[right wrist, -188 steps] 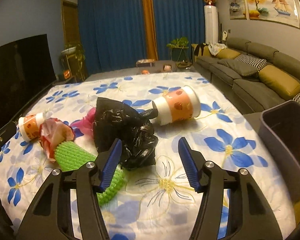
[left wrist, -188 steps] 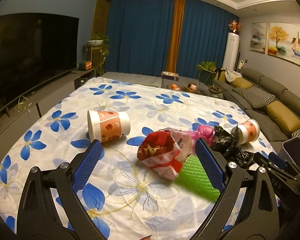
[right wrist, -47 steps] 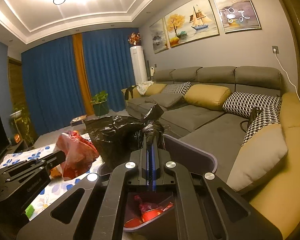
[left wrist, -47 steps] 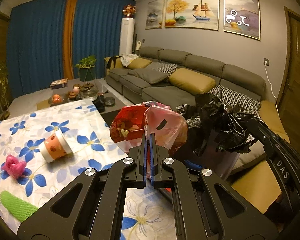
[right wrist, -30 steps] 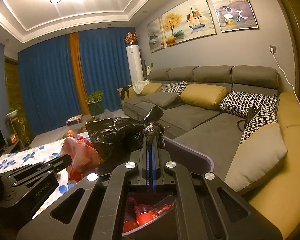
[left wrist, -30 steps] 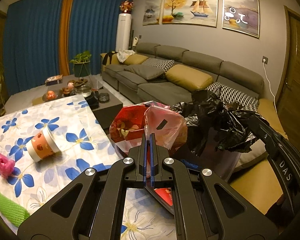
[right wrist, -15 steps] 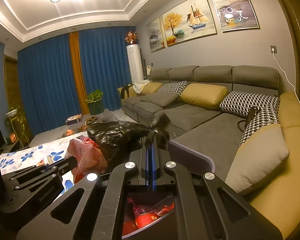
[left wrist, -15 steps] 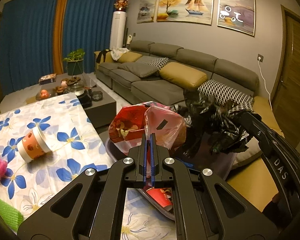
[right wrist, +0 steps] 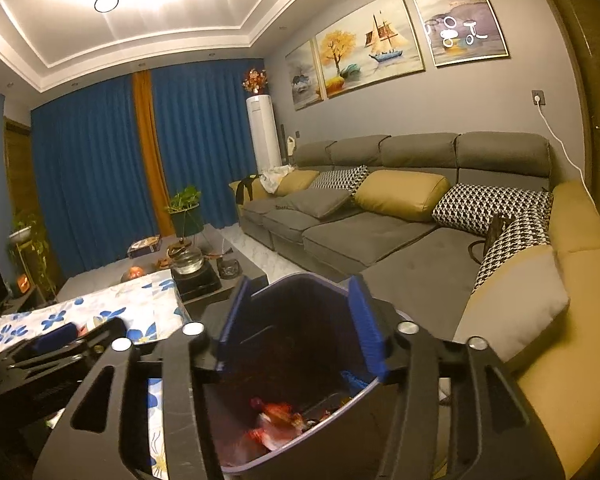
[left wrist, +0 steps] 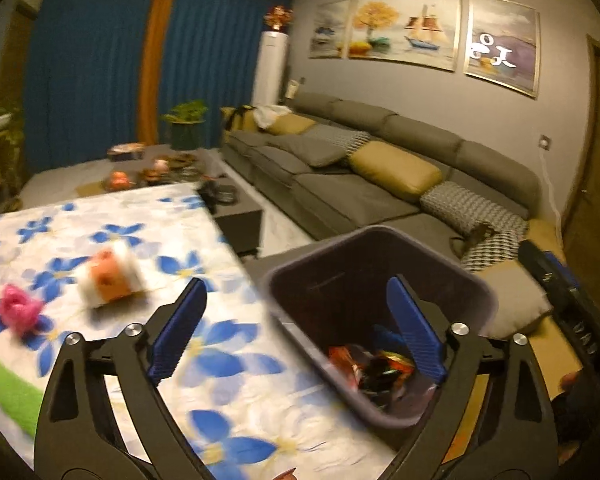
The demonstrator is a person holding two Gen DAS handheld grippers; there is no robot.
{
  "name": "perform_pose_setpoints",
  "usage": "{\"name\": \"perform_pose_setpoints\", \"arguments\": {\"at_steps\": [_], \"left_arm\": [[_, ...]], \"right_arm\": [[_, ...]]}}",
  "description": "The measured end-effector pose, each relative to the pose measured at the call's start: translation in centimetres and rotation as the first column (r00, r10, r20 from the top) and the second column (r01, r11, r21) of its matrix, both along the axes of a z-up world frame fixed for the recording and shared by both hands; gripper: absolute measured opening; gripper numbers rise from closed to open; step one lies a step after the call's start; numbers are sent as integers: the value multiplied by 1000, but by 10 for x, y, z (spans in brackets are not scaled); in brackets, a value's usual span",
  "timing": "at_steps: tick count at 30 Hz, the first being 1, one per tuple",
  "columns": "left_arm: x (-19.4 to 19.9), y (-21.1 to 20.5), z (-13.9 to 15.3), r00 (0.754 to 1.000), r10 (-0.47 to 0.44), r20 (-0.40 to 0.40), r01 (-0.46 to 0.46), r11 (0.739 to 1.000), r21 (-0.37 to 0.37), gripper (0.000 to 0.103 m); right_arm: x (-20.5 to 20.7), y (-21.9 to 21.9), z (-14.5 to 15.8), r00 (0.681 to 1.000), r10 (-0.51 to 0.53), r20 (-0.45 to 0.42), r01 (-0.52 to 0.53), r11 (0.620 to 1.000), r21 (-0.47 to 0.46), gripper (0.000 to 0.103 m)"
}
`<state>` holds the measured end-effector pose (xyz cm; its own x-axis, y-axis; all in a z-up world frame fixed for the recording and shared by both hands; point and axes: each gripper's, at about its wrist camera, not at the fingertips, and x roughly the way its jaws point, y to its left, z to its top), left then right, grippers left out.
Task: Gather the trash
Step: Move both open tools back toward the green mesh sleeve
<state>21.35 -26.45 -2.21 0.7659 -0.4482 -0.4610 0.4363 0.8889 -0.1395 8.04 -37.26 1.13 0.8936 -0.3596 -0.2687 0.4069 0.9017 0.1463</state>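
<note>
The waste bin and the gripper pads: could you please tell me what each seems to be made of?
Waste bin: probably moulded plastic, dark purple-grey with a smooth, faintly glossy rim and thin walls. Gripper pads: likely blue rubber or soft plastic, matt, with fine ribbing across their faces; the blur leaves this open.

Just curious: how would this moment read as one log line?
left tool: opening, empty | right tool: opening, empty | bin: holds trash | tablecloth: cup left
</note>
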Motion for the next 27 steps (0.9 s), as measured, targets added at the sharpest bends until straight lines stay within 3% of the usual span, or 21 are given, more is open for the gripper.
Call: {"name": "perform_pose_setpoints", "arguments": {"at_steps": [4,8,13,21,27], "left_arm": [[-12,32,-1,995,101,21,-101,994,29,93],[-23,71,-2,980,198,26,-199,979,45,94],[-40,132,-13,944,328,29,-330,939,93,94],[-51,215,-34,893,449,-20,-441,885,150,94],[-47,255,-45,877,476,-63,-463,874,147,94]], "right_arm": [[-7,15,-2,1000,8,4,-8,1000,-21,74],[-9,34,-6,999,45,-16,-46,999,-26,77],[-7,64,-13,992,119,-41,-120,993,-14,77],[2,123,-18,966,249,-72,-251,968,-10,77],[13,165,-18,942,324,-88,-327,945,-17,77]]}}
